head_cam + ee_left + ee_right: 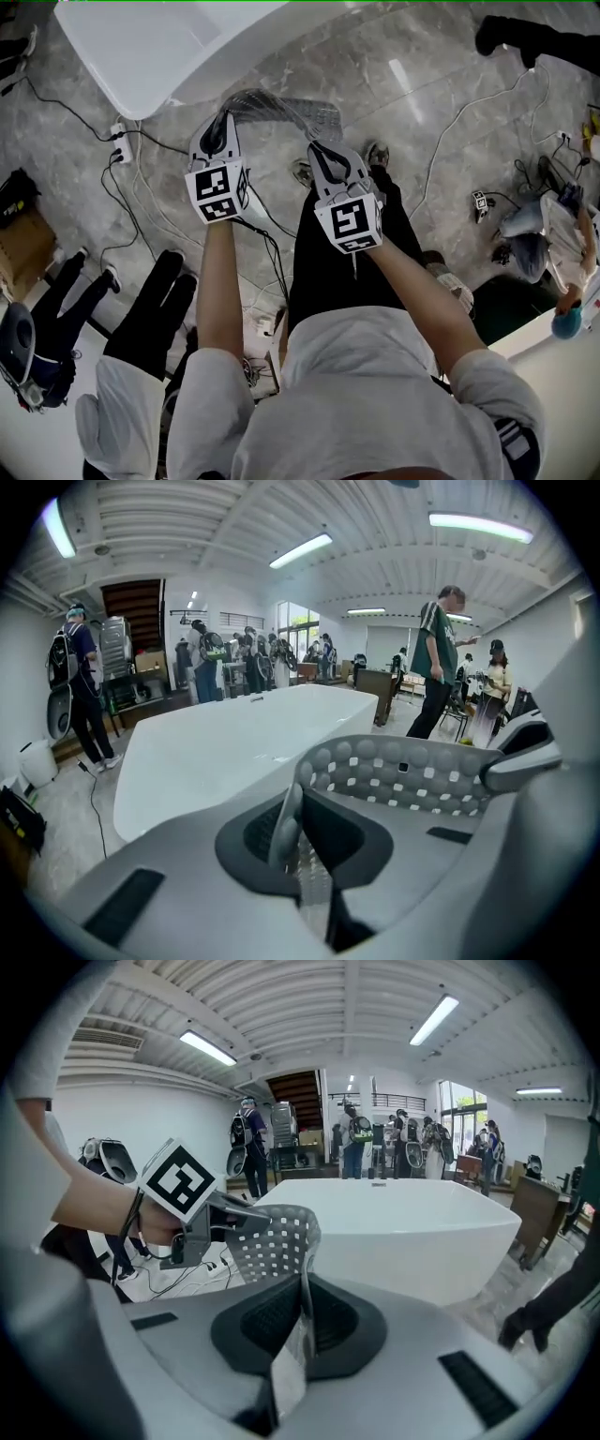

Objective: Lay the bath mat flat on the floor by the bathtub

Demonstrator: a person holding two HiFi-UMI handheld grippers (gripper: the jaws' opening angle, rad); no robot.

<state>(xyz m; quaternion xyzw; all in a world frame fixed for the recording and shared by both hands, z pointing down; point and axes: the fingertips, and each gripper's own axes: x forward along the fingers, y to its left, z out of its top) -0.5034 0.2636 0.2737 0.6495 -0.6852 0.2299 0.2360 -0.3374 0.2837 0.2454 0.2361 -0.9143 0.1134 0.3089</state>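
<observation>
By bathtub (159,47): L+R hand-held grippers (223,124) (321,152) tilted dwn, pinching mat (281,111).

1. We see bright, even light from ceiling tubes (480,527) in both gripper views.
2. We note glare streaking the marble floor (401,77); the white bathtub (216,752) looks nearly washed out.
3. We find fisheye bending throughout, and dark corners in both gripper views.

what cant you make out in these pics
- bath mat: full size and shape; it hangs bunched between the left hand-held gripper and right hand-held gripper, head view.
- bathtub: far end cut off by the head view's top edge.
- background people, gripper views: too small.
</observation>
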